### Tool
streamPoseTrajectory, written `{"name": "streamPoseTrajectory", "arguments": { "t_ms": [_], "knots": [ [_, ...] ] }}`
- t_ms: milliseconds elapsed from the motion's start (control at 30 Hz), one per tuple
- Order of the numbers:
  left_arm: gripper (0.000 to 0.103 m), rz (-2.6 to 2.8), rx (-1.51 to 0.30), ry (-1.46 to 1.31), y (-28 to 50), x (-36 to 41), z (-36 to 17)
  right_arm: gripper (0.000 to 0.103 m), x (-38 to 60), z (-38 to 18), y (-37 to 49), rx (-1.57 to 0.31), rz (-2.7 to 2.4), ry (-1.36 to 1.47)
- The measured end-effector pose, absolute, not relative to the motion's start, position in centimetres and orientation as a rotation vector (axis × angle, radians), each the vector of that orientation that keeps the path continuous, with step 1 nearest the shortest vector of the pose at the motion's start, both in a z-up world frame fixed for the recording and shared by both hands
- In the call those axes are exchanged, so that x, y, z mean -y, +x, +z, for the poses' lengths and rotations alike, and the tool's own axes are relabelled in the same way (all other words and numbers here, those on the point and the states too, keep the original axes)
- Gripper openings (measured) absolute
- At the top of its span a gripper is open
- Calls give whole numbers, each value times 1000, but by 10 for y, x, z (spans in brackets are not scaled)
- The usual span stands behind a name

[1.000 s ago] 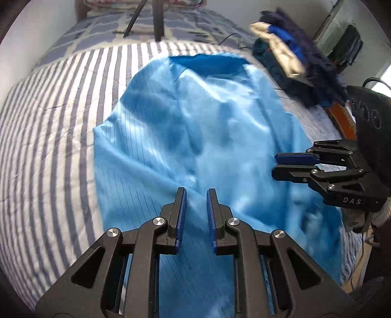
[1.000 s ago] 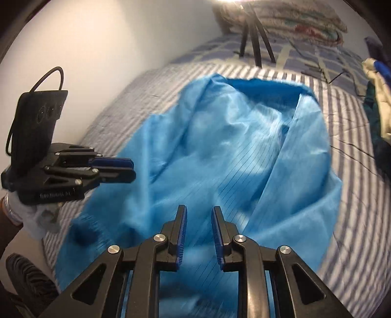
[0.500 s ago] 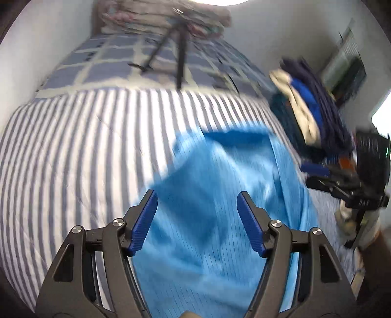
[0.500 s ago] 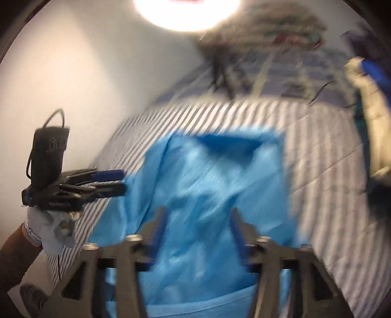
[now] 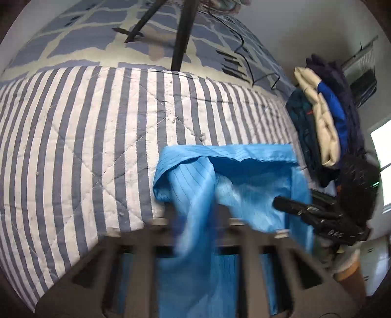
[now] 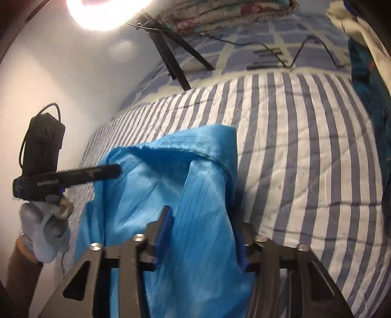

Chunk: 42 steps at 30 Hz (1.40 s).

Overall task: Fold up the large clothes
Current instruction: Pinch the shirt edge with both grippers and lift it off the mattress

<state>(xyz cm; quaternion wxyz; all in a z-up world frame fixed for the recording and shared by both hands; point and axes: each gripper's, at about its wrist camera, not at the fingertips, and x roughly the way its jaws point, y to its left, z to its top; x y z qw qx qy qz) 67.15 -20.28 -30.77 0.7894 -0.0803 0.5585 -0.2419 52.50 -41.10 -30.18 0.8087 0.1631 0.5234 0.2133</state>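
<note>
A large bright blue garment (image 5: 234,186) with thin dark stripes lies bunched on the striped quilt, and it also shows in the right wrist view (image 6: 171,186). My left gripper (image 5: 195,220) is blurred, its jaws apart, with a fold of the garment between and over them. In the right wrist view it (image 6: 114,170) looks shut from the side, at the garment's left edge. My right gripper (image 6: 202,232) is open wide with blue cloth running up between its fingers (image 6: 165,227). In the left wrist view it (image 5: 278,203) sits at the garment's right edge.
The bed is covered by a blue and white striped quilt (image 5: 85,137). A black tripod (image 5: 182,34) stands at the far end. A pile of clothes (image 5: 325,119) lies along the right side. A bright lamp (image 6: 102,12) glares at the head end.
Both grippers went from nearly shut to wide open and moved forward into the garment. The garment, spread wide a second ago, is now gathered into a narrower bunch.
</note>
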Motion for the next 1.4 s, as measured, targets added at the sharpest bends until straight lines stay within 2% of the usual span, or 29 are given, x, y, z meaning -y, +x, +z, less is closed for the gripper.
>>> {"name": "streamPoseTrajectory", "arguments": {
  "t_ms": [100, 167, 300, 600, 967, 1200, 1400],
  "knots": [
    [2, -523, -1134, -192, 665, 201, -298, 9, 409, -293, 527, -1085, 419, 317],
    [1, -536, -1064, -203, 658, 196, -282, 7, 408, -279, 523, -1032, 411, 283],
    [1, -551, -1051, -168, 650, 195, -264, 3, 400, -263, 520, -1012, 403, 233],
    [1, -598, -991, -170, 599, 171, -208, 1, 395, -202, 484, -935, 456, 205],
    [1, -630, -916, -150, 478, 145, -148, 1, 378, -134, 380, -856, 506, 128],
    [1, -675, -912, -157, 380, 129, -149, 1, 366, -124, 283, -845, 548, 103],
    [1, -704, -963, -156, 296, 117, -184, 1, 349, -151, 193, -871, 564, 55]
  ]
}}
